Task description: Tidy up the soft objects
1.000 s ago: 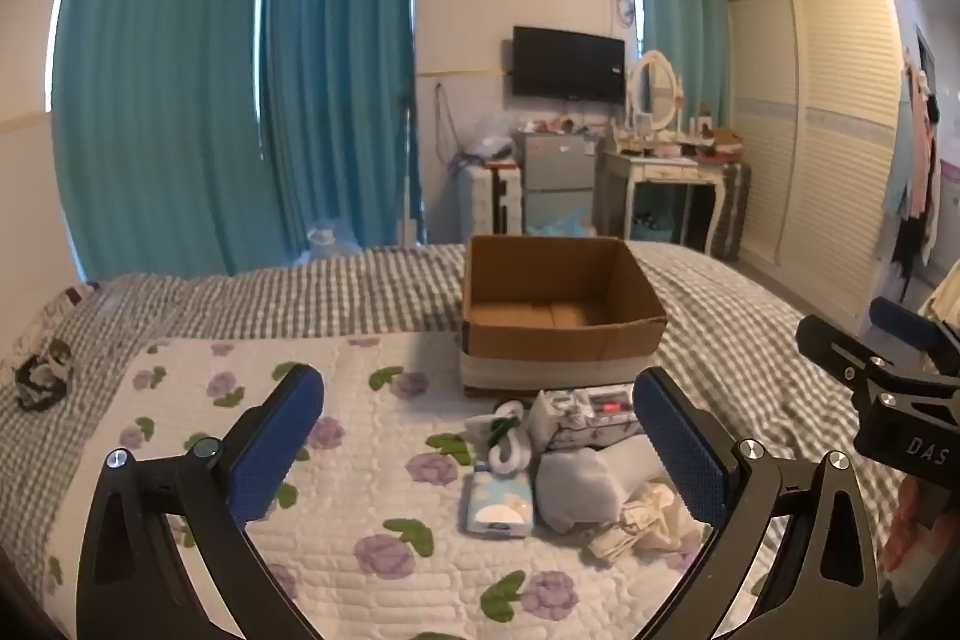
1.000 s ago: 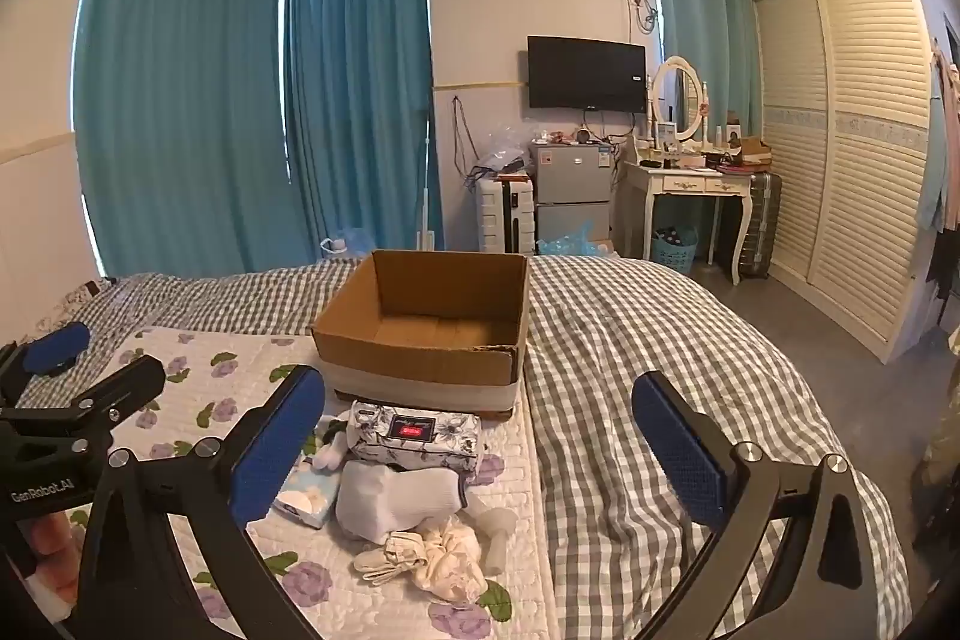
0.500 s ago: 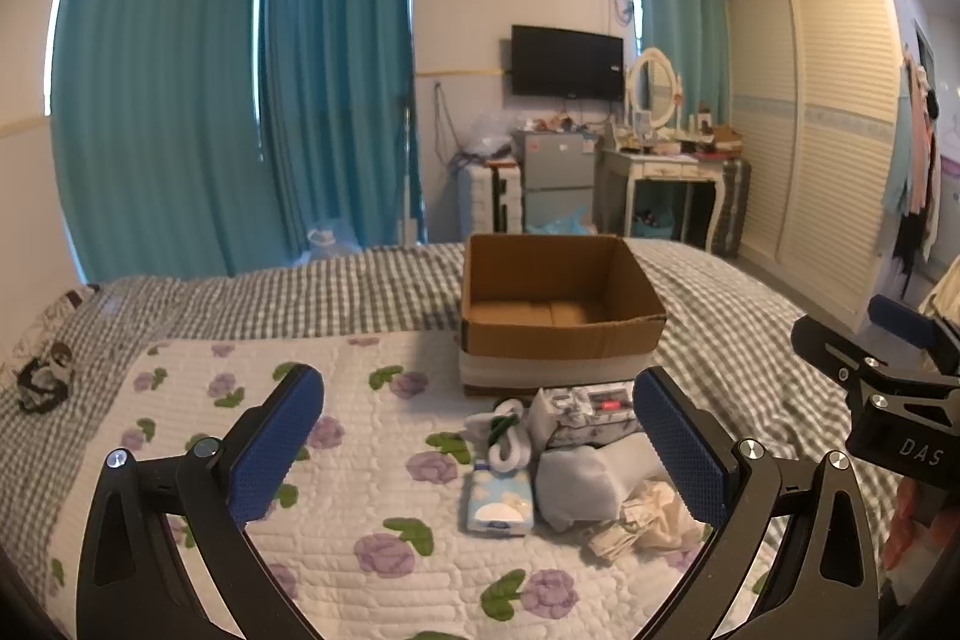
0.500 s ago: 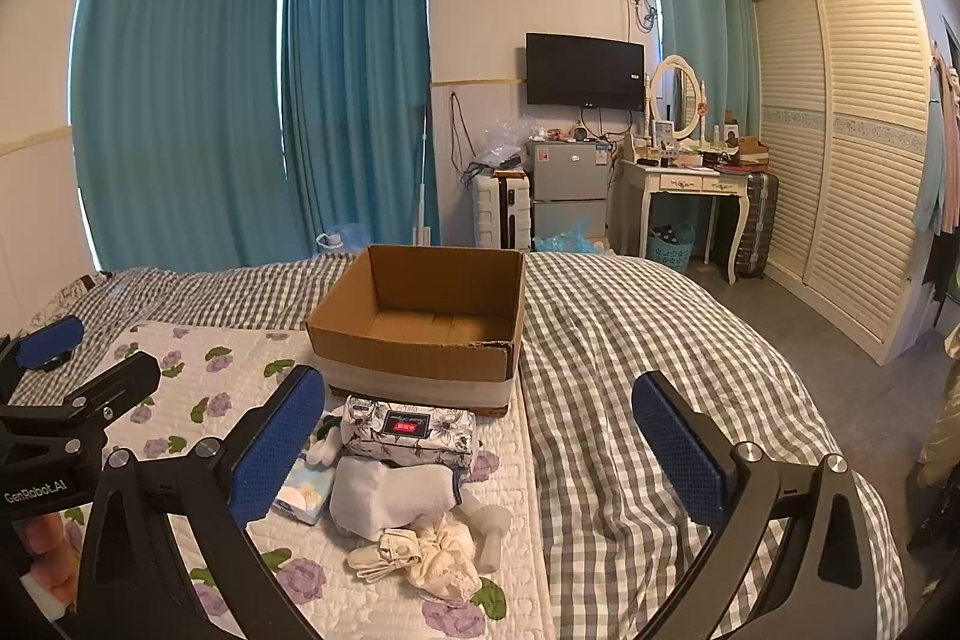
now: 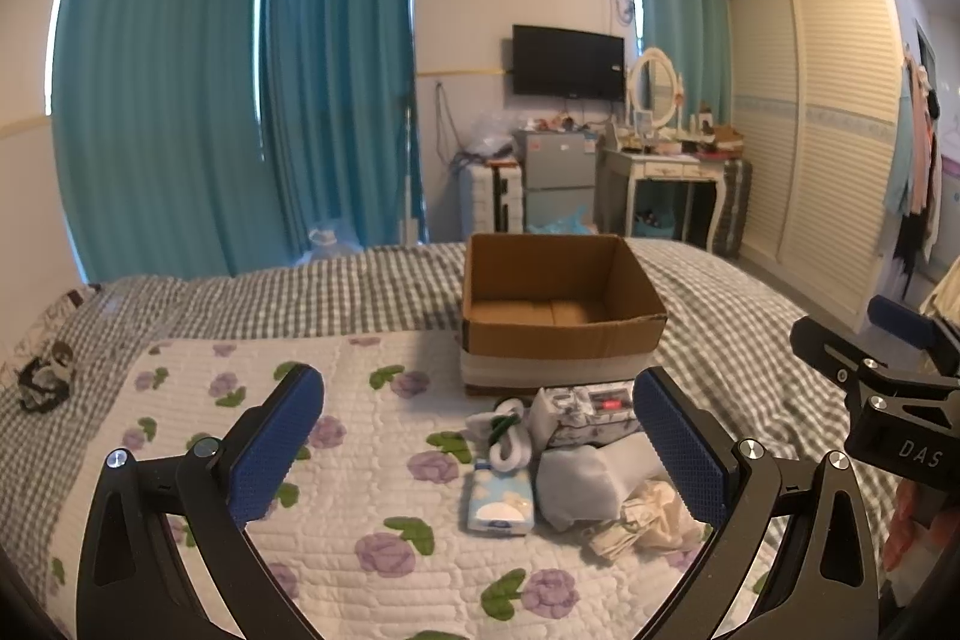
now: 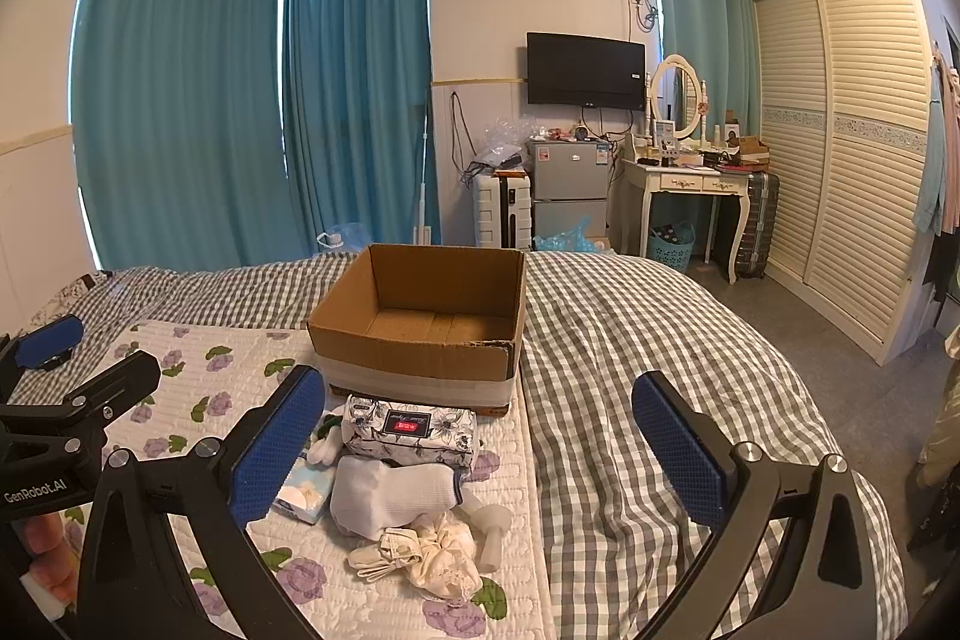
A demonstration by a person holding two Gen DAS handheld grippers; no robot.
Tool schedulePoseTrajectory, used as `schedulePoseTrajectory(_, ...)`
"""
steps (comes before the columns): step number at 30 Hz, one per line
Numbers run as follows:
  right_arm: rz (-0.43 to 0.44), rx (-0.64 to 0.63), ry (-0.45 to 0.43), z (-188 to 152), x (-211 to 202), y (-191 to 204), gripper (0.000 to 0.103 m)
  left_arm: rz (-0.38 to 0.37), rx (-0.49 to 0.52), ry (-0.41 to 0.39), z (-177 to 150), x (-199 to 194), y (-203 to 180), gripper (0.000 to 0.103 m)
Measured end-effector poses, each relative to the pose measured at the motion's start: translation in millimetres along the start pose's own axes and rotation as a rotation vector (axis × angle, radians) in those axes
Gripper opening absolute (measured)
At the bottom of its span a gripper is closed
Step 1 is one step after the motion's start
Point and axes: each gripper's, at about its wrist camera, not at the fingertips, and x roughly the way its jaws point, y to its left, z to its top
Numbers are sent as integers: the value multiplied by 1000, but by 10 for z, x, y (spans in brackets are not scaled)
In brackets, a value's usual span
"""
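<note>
An empty cardboard box [image 5: 561,304] [image 6: 420,322] stands on the bed. In front of it lies a pile of soft things: a floral tissue pack [image 6: 411,430] [image 5: 585,406], a white sock bundle [image 6: 390,493] [image 5: 576,484], a cream crumpled cloth [image 6: 429,556] [image 5: 642,520], a blue tissue packet [image 5: 501,502] [image 6: 306,496] and a white-green rolled item [image 5: 507,436]. My left gripper [image 5: 477,448] is open and empty, above the quilt just before the pile. My right gripper [image 6: 480,451] is open and empty, above the pile's right side.
A floral quilt [image 5: 360,460] covers the near left of the grey checked bed [image 6: 630,340]. A dark small object [image 5: 45,376] lies at the bed's far left. Beyond the bed are teal curtains, a fridge, a dressing table and a wardrobe [image 6: 840,130].
Both grippers have shifted slightly; the right view has moved a little closer to the box and pile. Nothing was grasped or moved.
</note>
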Motion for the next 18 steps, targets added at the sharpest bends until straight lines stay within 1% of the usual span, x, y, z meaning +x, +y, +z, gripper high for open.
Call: schedulePoseTrajectory(18,-1,-1,3,-11,7,9,103,1,0,0,-4,1,-10,103)
